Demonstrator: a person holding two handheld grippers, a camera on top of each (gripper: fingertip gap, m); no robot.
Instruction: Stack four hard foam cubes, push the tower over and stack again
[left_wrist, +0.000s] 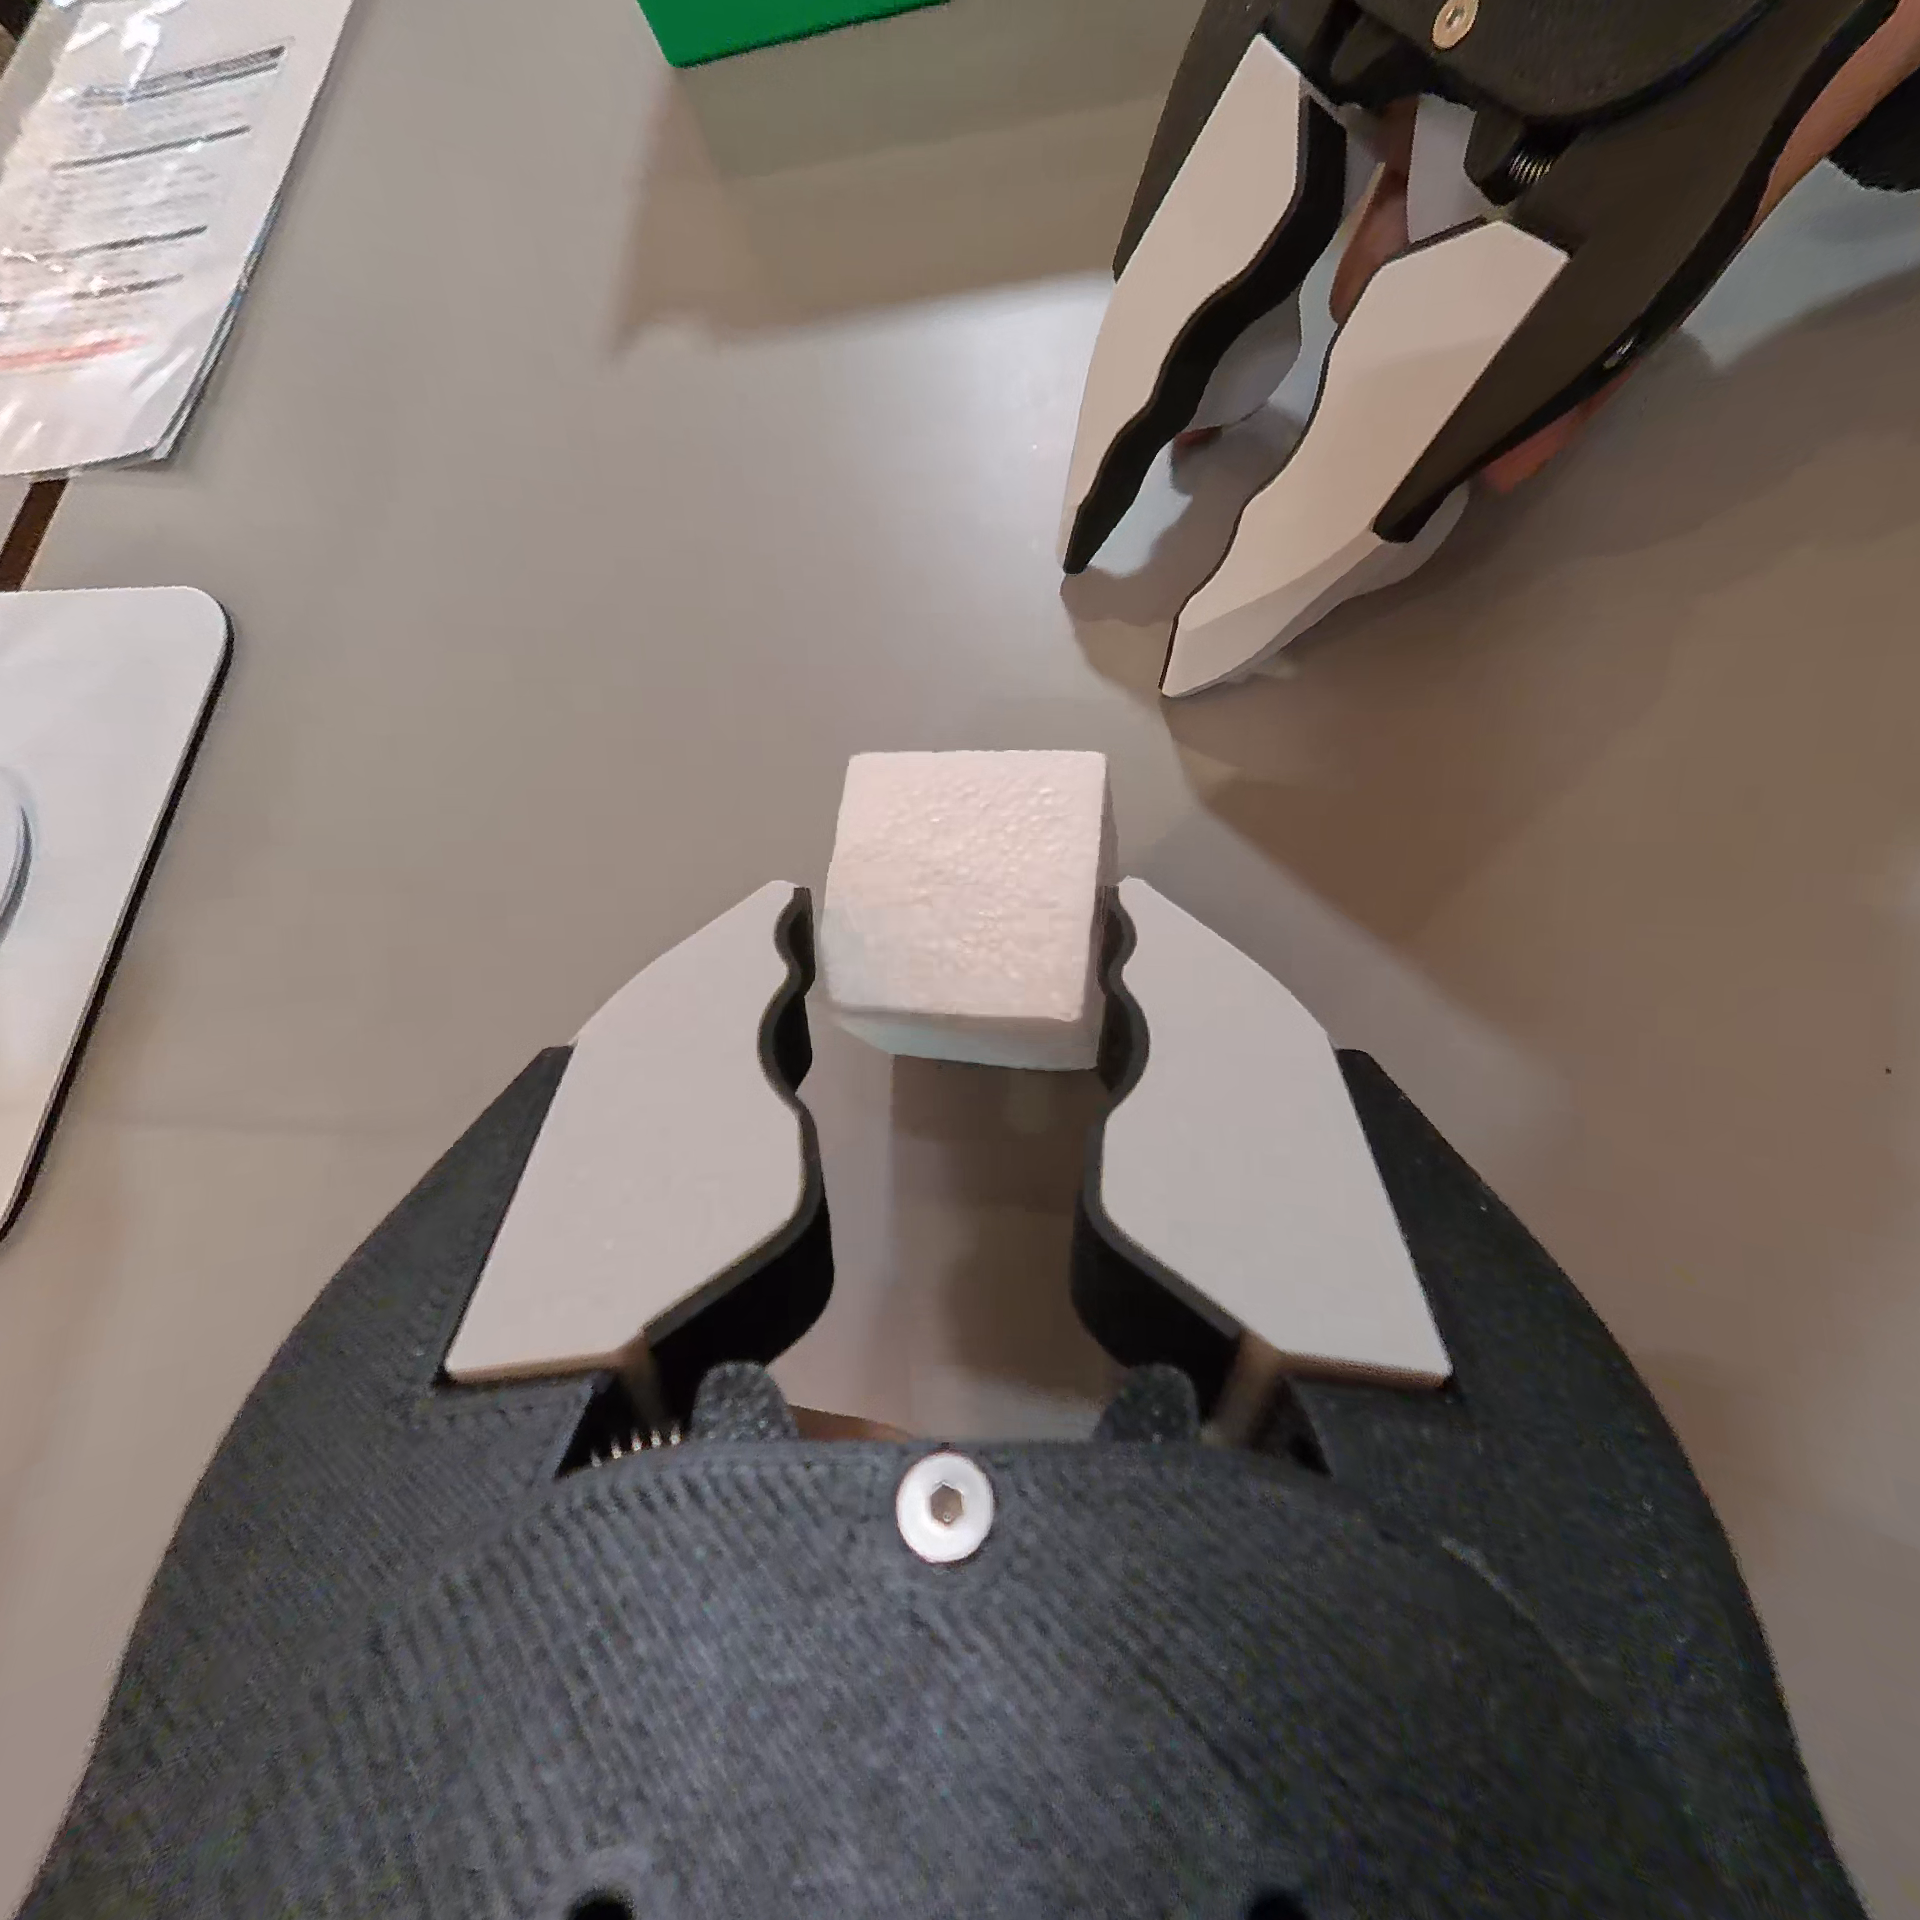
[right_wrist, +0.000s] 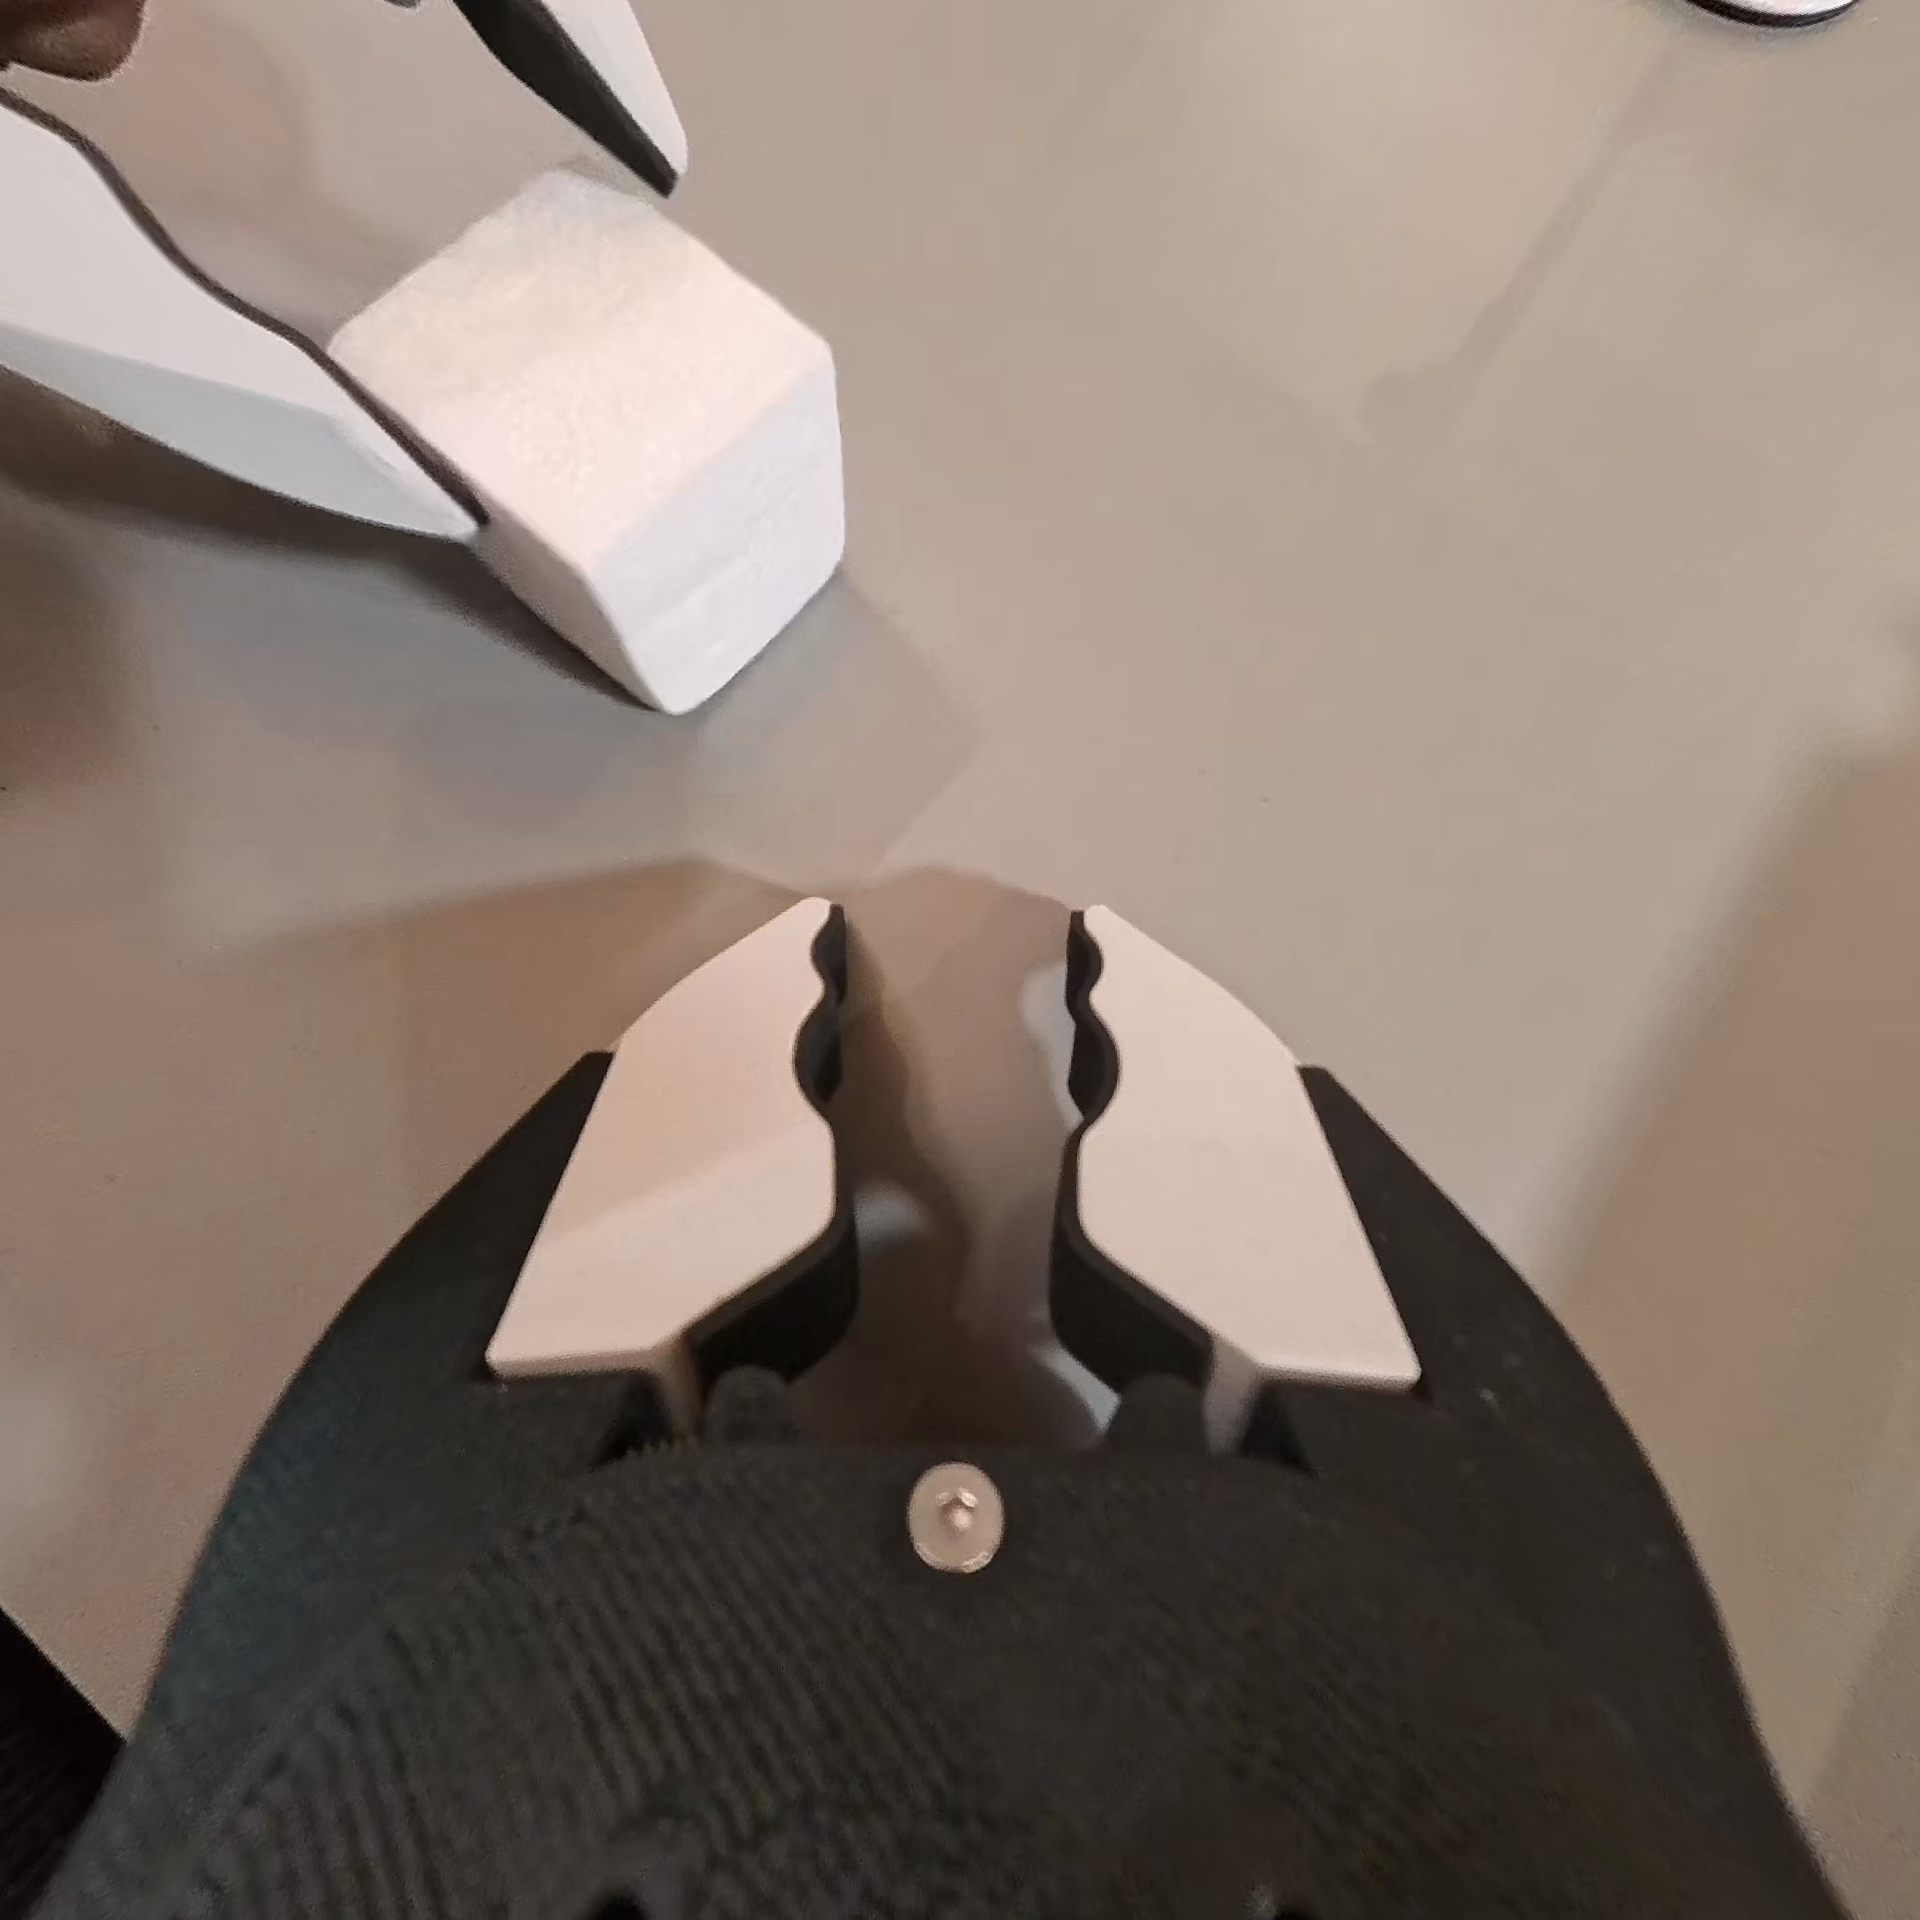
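My left gripper (left_wrist: 956, 935) is shut on a white foam cube (left_wrist: 971, 862), pinched between its fingertips and tilted a little, just above the grey table (left_wrist: 520, 727). A shadow lies under the cube. The same cube (right_wrist: 644, 468) shows at the upper left of the right wrist view, held by the left gripper (right_wrist: 571, 348). My right gripper (right_wrist: 958, 920) is open and empty, its tips close to the table. It also shows in the left wrist view (left_wrist: 1132, 623), to the right of and beyond the cube. Pale white bits show under its fingers; I cannot tell what they are.
A green box (left_wrist: 790, 26) stands at the far edge. A plastic sleeve of papers (left_wrist: 125, 229) lies at the far left. A white mat with a dark edge (left_wrist: 94, 831) lies at the left.
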